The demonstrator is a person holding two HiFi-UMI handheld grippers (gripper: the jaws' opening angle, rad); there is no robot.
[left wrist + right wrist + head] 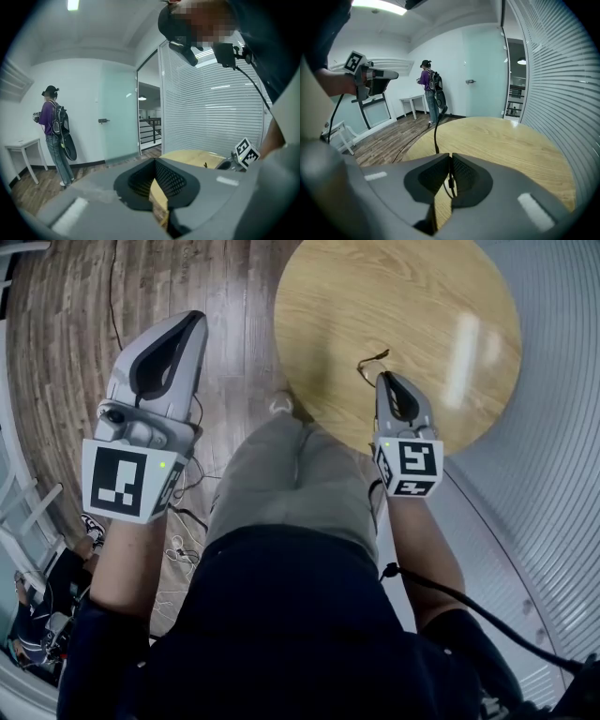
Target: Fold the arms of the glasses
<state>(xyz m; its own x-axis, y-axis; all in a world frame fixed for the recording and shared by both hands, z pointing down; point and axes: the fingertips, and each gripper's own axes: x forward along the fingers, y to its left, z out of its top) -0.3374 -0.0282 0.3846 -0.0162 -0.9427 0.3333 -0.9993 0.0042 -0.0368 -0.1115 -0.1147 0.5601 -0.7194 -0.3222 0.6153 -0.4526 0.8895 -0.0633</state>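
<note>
Standing at a round wooden table (403, 296), with the right gripper (386, 381) held just over its near edge and the left gripper (192, 322) raised well off to the side, above the plank floor (66, 352). In the right gripper view, jaws pressed together on a thin dark strand of the glasses (436, 133), probably one arm (too fine and too close to the lens to be sure), rising out of the pinch and curving up in front of the tabletop (506, 140). From the head view, just a small dark wiry bit of the glasses (371, 360) poking out past the right gripper's tips, over the wood. In the left gripper view, jaws of the left gripper (154, 161) closed tip to tip with nothing between them, only a sliver of tabletop showing through the gap lower down. Further off in that same view, the right gripper (233, 163) with its marker cube at the table's (187, 155) edge, a dark speck of the glasses (205, 165) just beside it, and a slatted blind (211, 112) behind. Across the room, a person (54, 126) with a backpack, facing away, near a small white table (21, 146). In the right gripper view, the left gripper (389, 74) up at the left, well apart from the glasses.
</note>
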